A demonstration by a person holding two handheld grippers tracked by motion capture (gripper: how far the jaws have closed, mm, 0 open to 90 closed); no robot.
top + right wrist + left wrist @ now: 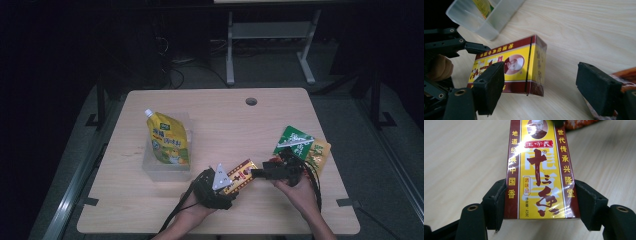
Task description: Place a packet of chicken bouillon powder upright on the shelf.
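Note:
A red and yellow box (242, 175) printed with Chinese characters is held just above the table's front middle. My left gripper (230, 186) is shut on its near end; in the left gripper view both pads press the box (540, 170) on its long sides. My right gripper (259, 172) points at the box's far end from the right with its jaws wide apart. In the right gripper view the box (521, 65) lies ahead between the spread jaws, untouched by either pad, and the left gripper (456, 47) grips it from the other end.
A clear plastic container (150, 167) at the left holds a yellow spouted pouch (169, 140). A green packet (292, 140) and a yellow-orange packet (320, 152) lie at the right, close behind my right hand. A cable hole (251, 101) sits near the table's far edge.

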